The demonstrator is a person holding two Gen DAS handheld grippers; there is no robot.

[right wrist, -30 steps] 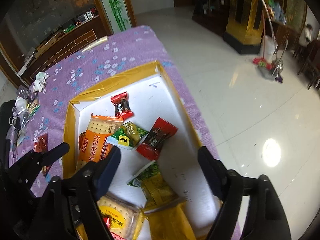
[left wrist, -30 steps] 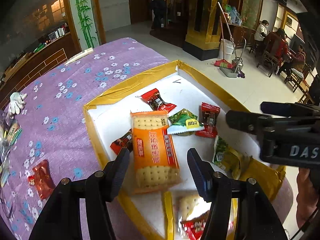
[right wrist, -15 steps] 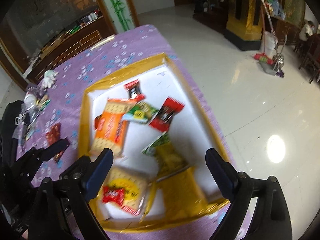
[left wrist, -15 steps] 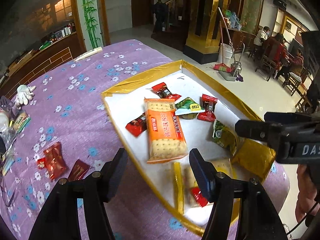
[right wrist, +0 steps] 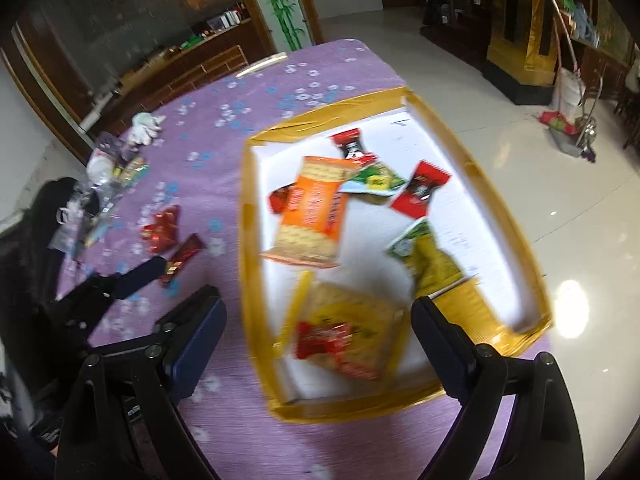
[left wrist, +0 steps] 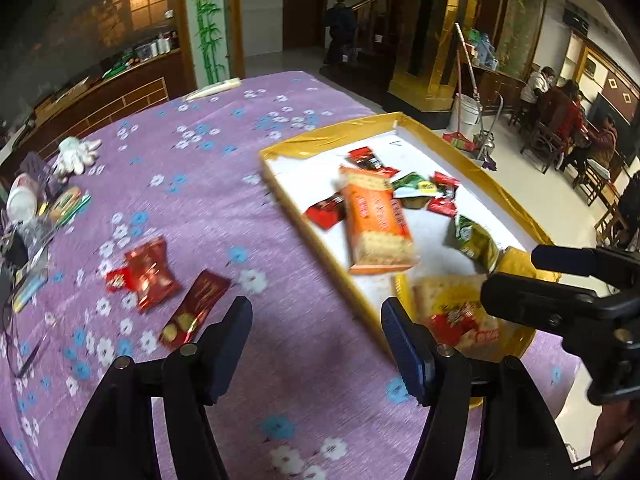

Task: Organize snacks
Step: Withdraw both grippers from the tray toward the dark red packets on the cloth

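Both tongs have pulled back from the tray since a second ago; the left tongs were right over the orange cracker pack, now they sit above bare purple cloth beside the tray's near-left wall. Left tongs: jaws spread wide, nothing between them. Right tongs: also spread wide and empty, hovering above the tray's near end, over the yellow cracker pack.

Tray, gold rim with white floor, sits on the counter toward its right edge. Inside the tray: orange cracker pack lying flat mid-tray, a green sachet and small red candies touching or just beside its far end, a green-yellow packet by the tray's right wall, and a red candy lying on the yellow cracker pack.

Outside the tray, on the cloth to its left: a crinkled red foil wrapper and a dark red bar, just beside each other. Further left of the tray, near the counter edge: a white glove and blurred clutter.
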